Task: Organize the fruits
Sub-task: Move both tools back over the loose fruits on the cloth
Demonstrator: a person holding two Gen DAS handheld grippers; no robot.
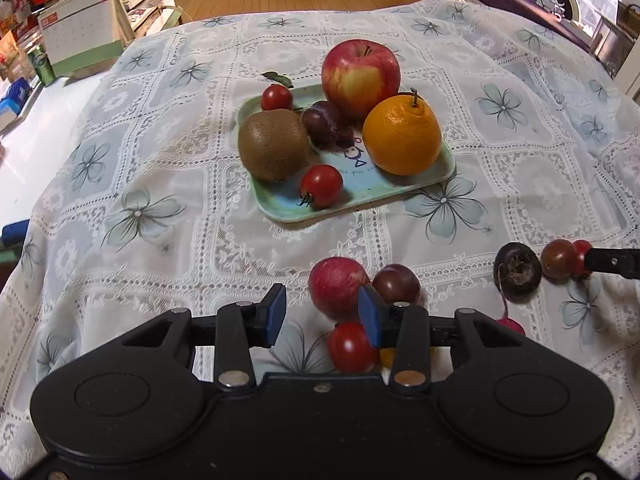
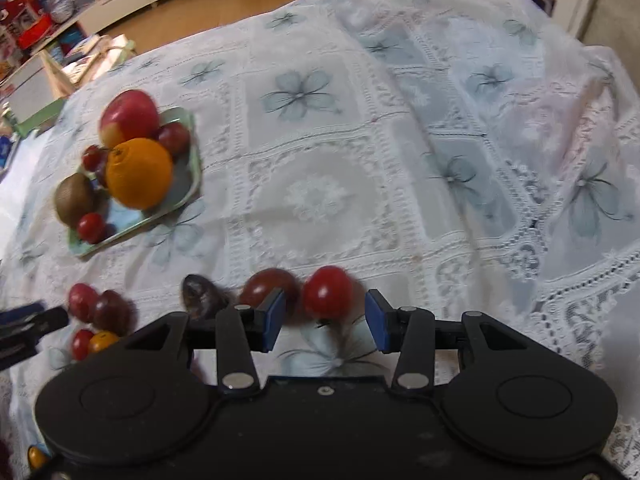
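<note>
A pale green tray [image 1: 404,190] holds an apple [image 1: 360,74], an orange [image 1: 402,136], a kiwi [image 1: 274,145], grapes [image 1: 324,120] and two cherry tomatoes [image 1: 320,186]; it also shows in the right wrist view [image 2: 132,228]. My left gripper [image 1: 322,312] is open and empty, beside a red radish [image 1: 336,286], a plum-coloured grape [image 1: 396,283] and a tomato [image 1: 350,346]. My right gripper [image 2: 324,320] is open, with a red tomato [image 2: 327,292] just beyond its fingertips and a brown tomato [image 2: 266,284] at its left finger.
A lace floral tablecloth [image 1: 160,160] covers the table. A dark water chestnut [image 1: 518,268] lies by the brown tomato [image 1: 558,258]. A calendar [image 1: 78,36] and a can [image 1: 42,66] stand off the far left; the cloth's left edge drops off there.
</note>
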